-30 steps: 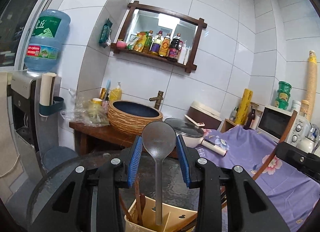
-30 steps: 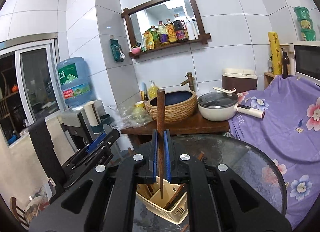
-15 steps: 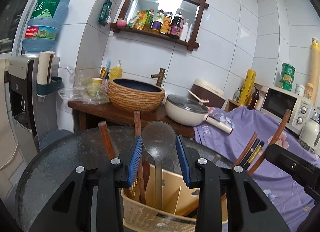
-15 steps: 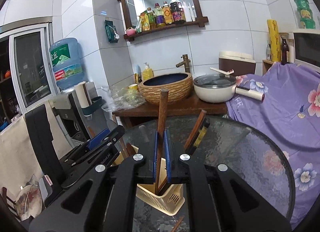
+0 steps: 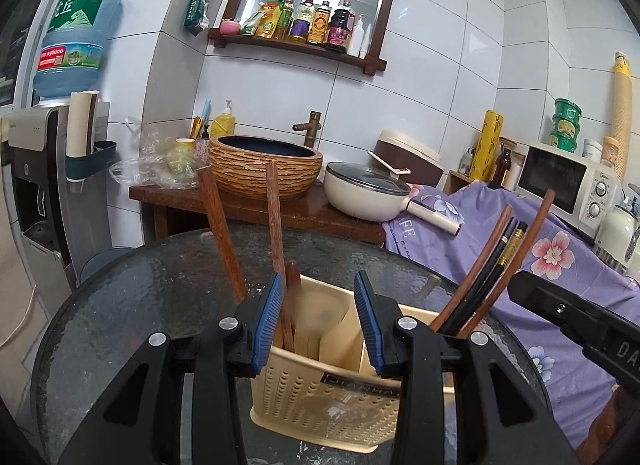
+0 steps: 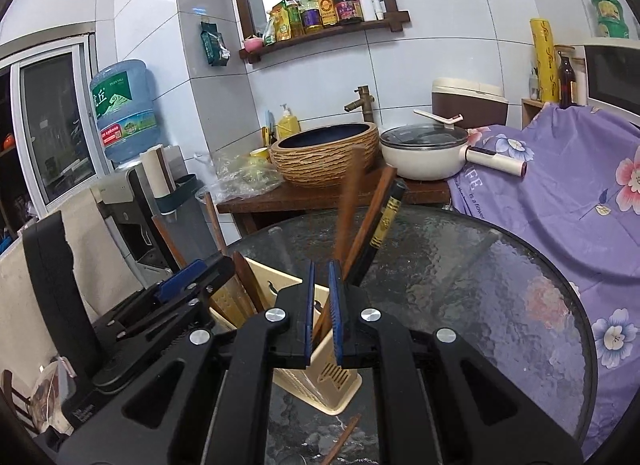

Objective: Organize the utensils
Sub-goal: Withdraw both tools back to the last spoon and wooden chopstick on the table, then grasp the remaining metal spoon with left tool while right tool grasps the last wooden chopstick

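The left claw (image 5: 318,319) is hanging open with nothing between its blue pads, right above the beige utensil basket (image 5: 320,397) that is sitting on the round glass desk (image 5: 160,293). The right claw (image 6: 323,307) is standing slightly parted over the same basket (image 6: 320,381); a blurred wooden stick (image 6: 349,201) is showing just beyond it, ungripped. Wooden handles (image 5: 218,225) and black chopsticks (image 5: 490,271) are leaning in the basket's compartments.
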`<state>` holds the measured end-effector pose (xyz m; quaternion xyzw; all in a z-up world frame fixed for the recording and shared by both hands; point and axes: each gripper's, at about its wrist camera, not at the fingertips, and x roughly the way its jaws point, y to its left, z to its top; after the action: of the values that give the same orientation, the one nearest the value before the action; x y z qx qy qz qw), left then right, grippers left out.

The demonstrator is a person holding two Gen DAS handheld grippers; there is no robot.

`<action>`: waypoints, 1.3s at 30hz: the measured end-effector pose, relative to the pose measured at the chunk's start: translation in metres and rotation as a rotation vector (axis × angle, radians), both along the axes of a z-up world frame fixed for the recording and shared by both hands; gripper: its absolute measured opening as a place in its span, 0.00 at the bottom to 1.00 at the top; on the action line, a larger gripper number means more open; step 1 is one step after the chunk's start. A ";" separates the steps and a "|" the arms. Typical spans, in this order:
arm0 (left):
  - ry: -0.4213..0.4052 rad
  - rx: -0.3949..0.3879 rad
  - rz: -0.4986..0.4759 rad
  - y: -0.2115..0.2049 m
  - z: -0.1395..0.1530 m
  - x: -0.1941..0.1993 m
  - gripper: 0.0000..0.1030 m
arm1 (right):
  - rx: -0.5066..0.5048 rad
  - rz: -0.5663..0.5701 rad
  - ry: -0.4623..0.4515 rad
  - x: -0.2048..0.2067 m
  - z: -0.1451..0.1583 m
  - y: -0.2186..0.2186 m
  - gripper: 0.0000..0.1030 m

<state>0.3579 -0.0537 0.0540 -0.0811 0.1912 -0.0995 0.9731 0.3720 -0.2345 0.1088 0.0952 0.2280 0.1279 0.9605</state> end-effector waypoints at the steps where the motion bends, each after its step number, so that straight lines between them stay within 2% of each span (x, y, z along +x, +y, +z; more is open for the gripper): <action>1: -0.002 0.000 -0.003 0.001 0.000 -0.002 0.45 | 0.001 0.001 0.002 -0.001 -0.001 -0.001 0.15; 3: -0.016 0.004 0.000 0.003 0.002 -0.011 0.53 | 0.015 0.007 0.002 -0.004 -0.004 -0.004 0.39; 4: -0.028 0.010 0.001 0.004 0.003 -0.018 0.56 | 0.024 0.004 -0.007 -0.008 -0.005 -0.007 0.42; 7: -0.037 0.025 -0.004 0.006 0.004 -0.035 0.64 | 0.023 -0.009 -0.016 -0.020 -0.010 -0.012 0.42; 10: -0.006 0.045 -0.026 0.008 -0.002 -0.048 0.69 | 0.023 -0.007 0.013 -0.032 -0.023 -0.017 0.47; 11: 0.015 0.060 -0.029 0.009 -0.007 -0.054 0.69 | 0.020 -0.009 0.028 -0.035 -0.028 -0.018 0.51; 13: 0.060 0.089 -0.029 0.010 -0.015 -0.060 0.70 | 0.014 -0.013 0.070 -0.040 -0.041 -0.021 0.52; 17: 0.186 0.132 -0.095 0.007 -0.043 -0.074 0.70 | -0.005 -0.020 0.171 -0.050 -0.077 -0.024 0.52; 24: 0.289 0.234 -0.154 -0.008 -0.084 -0.096 0.70 | -0.037 -0.035 0.311 -0.065 -0.134 -0.026 0.52; 28: 0.338 0.233 -0.165 -0.014 -0.100 -0.098 0.70 | -0.067 -0.090 0.333 -0.077 -0.151 -0.032 0.52; 34: 0.390 0.219 -0.155 -0.033 -0.114 -0.086 0.70 | -0.078 -0.121 0.358 -0.091 -0.162 -0.041 0.52; 39: 0.454 0.128 -0.103 -0.041 -0.121 -0.066 0.70 | -0.075 -0.126 0.376 -0.095 -0.166 -0.045 0.52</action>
<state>0.2920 -0.0945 -0.0667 -0.0295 0.4149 -0.1158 0.9020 0.2766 -0.2793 -0.0570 0.0957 0.4015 0.0387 0.9100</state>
